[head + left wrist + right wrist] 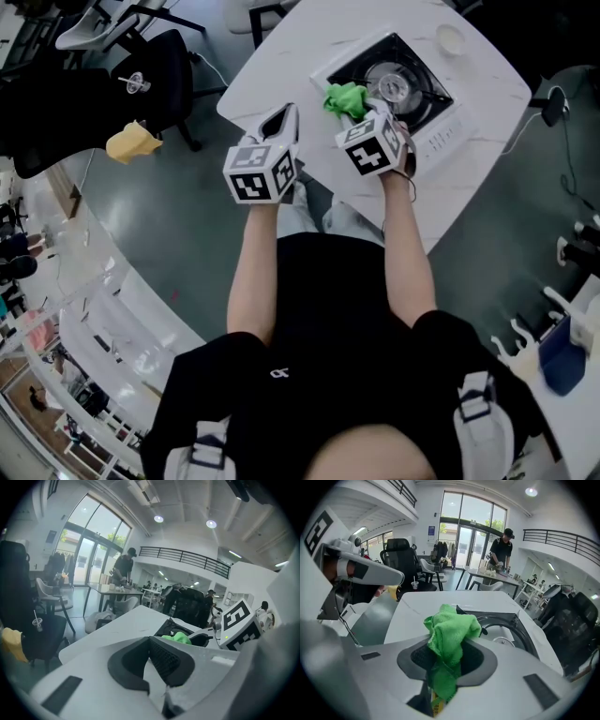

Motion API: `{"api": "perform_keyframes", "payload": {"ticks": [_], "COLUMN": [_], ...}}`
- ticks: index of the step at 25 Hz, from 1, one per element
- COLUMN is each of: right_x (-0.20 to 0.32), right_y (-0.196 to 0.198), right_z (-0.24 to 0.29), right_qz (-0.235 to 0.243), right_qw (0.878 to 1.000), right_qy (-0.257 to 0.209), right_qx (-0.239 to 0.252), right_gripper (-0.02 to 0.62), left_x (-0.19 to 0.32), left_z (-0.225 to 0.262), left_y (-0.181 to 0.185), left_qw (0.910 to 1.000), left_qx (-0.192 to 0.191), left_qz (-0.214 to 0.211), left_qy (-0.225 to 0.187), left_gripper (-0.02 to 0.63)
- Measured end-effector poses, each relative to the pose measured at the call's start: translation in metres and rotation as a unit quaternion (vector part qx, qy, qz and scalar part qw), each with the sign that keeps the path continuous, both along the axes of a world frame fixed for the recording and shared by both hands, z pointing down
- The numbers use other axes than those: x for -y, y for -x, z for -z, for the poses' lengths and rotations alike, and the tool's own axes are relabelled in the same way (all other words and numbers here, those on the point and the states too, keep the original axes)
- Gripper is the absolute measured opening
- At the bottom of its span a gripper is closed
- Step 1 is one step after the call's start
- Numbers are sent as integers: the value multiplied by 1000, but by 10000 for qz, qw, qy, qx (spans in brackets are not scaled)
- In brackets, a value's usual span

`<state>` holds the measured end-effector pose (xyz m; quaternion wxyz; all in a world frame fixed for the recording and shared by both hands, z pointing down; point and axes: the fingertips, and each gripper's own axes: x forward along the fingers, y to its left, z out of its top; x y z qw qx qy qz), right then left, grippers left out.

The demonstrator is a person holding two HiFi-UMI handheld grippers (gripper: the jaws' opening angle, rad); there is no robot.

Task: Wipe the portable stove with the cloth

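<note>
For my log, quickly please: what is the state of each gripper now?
Left gripper: shut, holding nothing.
Right gripper: shut on the green cloth.

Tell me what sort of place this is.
Likely an open-plan office or lab hall: a black office chair, a work table with a person standing at it, tall glass doors and a railed mezzanine.

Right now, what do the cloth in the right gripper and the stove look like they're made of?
Cloth: bright green, probably microfibre; fuzzy nap, soft crumpled folds where the right gripper pinches it. Stove: likely painted sheet metal, black top with a satin sheen and crisp pressed edges; the pale casing could be metal or plastic.
</note>
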<state>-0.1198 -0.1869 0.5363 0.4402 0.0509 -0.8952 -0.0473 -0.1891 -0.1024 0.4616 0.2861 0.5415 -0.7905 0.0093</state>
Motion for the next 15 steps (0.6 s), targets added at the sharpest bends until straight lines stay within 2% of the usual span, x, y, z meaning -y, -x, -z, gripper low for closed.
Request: {"api": "perform_keyframes", "payload": {"ticks": [7,12,15], "right_x": [-4,-2,-7], "right_y": [33,58,68], "right_z": [5,7,7], "right_qz": [104,166,77], "right_qw": [9997,9980,9956], "right_qy": [166,474,792], "right_qx": [132,376,487], "right_gripper": [98,97,97], "left_x": [19,63,73], "left_z": [-11,-24,-39], "left_y": [50,78,113], "left_qw": [9997,9968,9954], "left_qx": [-225,-444,-678], "left_qz": [-88,-643,-658], "left_qy": [-79,-179,-145], "left_gripper": [-5,-5,-5]}}
